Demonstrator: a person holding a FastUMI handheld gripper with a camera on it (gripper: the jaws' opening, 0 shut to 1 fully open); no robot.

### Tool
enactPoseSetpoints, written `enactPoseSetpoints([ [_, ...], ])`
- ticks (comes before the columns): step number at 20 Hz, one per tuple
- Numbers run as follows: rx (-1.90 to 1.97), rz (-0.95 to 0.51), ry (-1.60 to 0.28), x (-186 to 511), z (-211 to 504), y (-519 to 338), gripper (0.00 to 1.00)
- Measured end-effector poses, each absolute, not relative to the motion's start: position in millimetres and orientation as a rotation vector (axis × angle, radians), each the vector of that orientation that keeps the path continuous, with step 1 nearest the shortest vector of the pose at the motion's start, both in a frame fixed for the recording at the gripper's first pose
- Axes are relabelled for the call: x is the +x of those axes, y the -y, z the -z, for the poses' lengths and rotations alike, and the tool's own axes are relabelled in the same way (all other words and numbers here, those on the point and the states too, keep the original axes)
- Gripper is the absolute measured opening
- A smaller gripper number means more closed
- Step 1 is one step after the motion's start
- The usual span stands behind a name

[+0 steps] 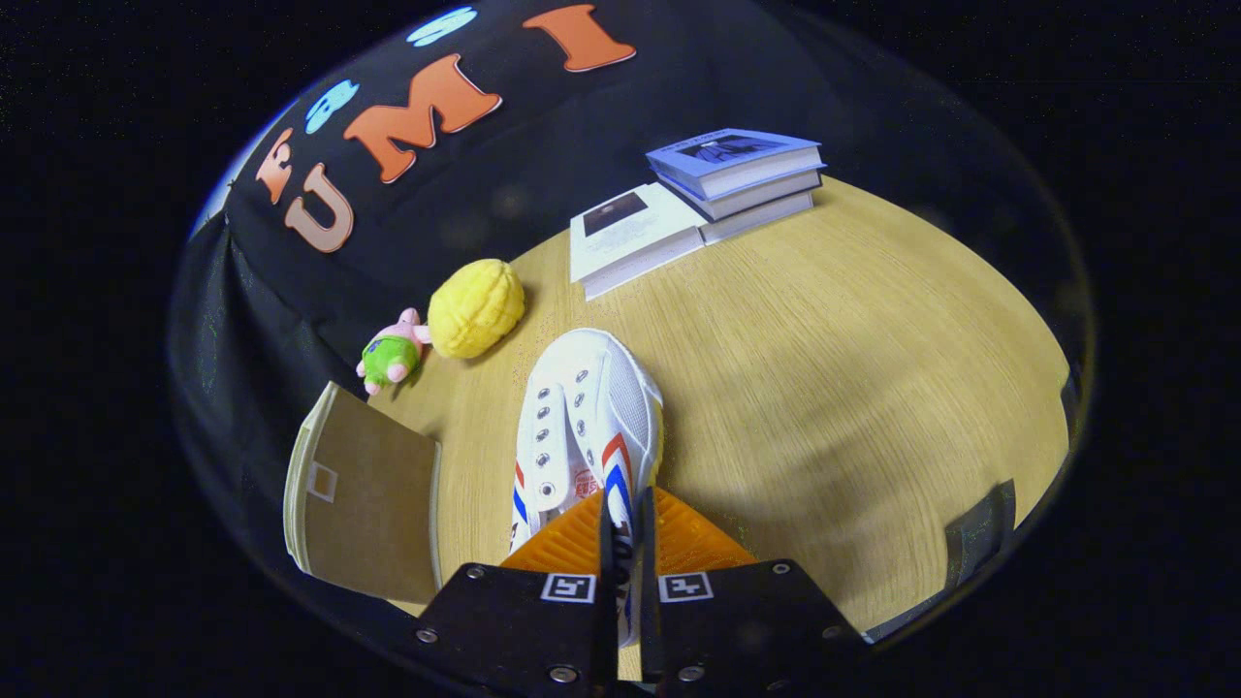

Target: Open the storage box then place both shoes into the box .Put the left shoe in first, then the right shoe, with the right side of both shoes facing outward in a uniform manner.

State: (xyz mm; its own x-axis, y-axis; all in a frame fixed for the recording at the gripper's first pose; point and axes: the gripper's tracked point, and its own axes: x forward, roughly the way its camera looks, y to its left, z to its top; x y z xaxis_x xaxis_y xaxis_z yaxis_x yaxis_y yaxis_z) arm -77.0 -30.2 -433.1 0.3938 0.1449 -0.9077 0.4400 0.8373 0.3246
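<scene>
Fingers of the gripper [620, 543] stand nearly closed, pinched on the heel-side collar of a white canvas shoe with red and blue side stripes [582, 427], so it appears to have hold of the shoe. That shoe runs straight ahead from the fingers, toe pointing away, over a pale wood-grain table [853, 388]; whether it is lifted or resting I cannot tell. Just left of the shoe's heel lies a brown cardboard flap or lid with cream edges [364, 499], likely part of the storage box. Beyond the shoe's toe and to its left sit a yellow knobbly plush ball [475, 308] and a small green and pink plush toy [392, 355]. Farther past the toe, to the right, is a stack of blue and white books [717, 184].

By my reading, a shoe is being carried; the next move calls for swinging it left toward the box with its right side outward.
</scene>
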Motion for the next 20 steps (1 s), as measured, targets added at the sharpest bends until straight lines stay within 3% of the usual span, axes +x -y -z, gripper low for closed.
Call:
enactPoseSetpoints([
  [14,0.586,-0.144,-1.007,-2.6,300.8,-139.7,0.09],
  [20,0.564,-0.266,-0.992,20.4,289.4,-212.7,0.09],
])
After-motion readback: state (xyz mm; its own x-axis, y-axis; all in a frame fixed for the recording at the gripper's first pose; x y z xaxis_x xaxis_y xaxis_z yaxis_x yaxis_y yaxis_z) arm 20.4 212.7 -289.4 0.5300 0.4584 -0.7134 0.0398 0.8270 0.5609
